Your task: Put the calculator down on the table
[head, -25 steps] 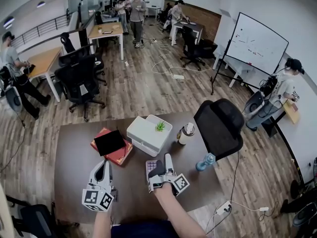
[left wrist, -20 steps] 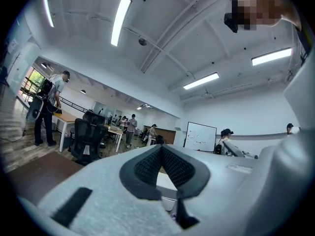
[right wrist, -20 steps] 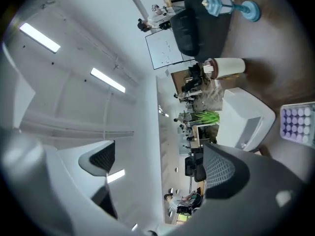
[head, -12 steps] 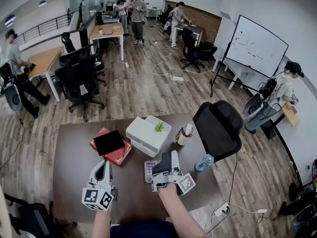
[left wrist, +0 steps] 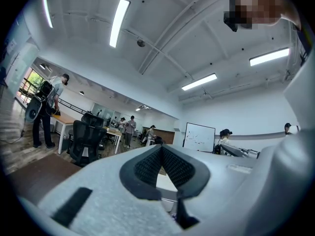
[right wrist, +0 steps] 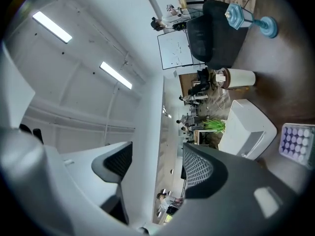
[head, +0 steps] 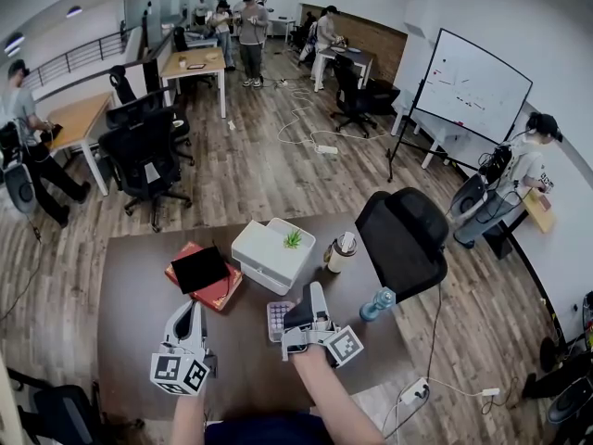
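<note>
1. A brown table (head: 130,281) is seen below.
2. The right gripper (right wrist: 152,167) is held over it, its jaws closing with nothing between them.
3. The left gripper (left wrist: 161,150) is kept pressed together, empty.
4. The calculator (head: 277,319) is laid flat on the table, just beside the right gripper.

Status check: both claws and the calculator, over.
Left claw shut, empty. Right claw empty, jaws closing. Calculator flat on table, in neither claw. Nothing in the way.

head view steeply down on table (head: 130,286), left gripper view level, right one rolled, white box (head: 269,253) (right wrist: 246,127) shared
</note>
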`<state>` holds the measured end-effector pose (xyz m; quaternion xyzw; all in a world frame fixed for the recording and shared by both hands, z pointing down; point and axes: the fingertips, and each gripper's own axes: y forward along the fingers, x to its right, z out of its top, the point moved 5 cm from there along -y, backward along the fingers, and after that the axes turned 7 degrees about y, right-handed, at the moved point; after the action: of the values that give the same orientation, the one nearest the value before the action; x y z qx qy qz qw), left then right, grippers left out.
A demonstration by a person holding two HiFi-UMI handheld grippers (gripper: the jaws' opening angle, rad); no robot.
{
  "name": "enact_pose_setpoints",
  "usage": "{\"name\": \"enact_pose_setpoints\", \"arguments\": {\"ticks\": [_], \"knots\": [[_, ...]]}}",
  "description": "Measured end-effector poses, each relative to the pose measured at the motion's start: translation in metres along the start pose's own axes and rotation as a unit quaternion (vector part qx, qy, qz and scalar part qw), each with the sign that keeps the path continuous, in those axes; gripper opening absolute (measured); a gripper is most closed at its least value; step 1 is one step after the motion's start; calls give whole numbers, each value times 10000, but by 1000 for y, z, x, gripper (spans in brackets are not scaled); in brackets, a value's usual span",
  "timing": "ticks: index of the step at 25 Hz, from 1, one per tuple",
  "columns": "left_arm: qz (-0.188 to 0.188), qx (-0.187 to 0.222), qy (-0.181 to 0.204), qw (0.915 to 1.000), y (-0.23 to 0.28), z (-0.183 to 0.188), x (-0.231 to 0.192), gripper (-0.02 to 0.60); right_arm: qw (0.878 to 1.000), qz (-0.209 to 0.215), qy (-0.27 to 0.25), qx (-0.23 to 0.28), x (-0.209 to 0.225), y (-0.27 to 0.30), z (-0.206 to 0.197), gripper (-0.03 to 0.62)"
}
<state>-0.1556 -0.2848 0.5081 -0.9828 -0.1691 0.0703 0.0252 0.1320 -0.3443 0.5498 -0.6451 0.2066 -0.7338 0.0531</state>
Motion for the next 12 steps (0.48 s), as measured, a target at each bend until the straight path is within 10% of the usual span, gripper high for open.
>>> {"name": "enact_pose_setpoints", "arguments": {"ticks": [6, 12], "knots": [[-63, -40, 82, 9999, -2, -1, 4, -5, 9695, -278, -2284, -841, -21, 1, -10, 329], [-53, -45, 179, 9998, -2, 0, 6, -5, 8337, -886, -5106, -1907, -27, 1, -18, 351]]}}
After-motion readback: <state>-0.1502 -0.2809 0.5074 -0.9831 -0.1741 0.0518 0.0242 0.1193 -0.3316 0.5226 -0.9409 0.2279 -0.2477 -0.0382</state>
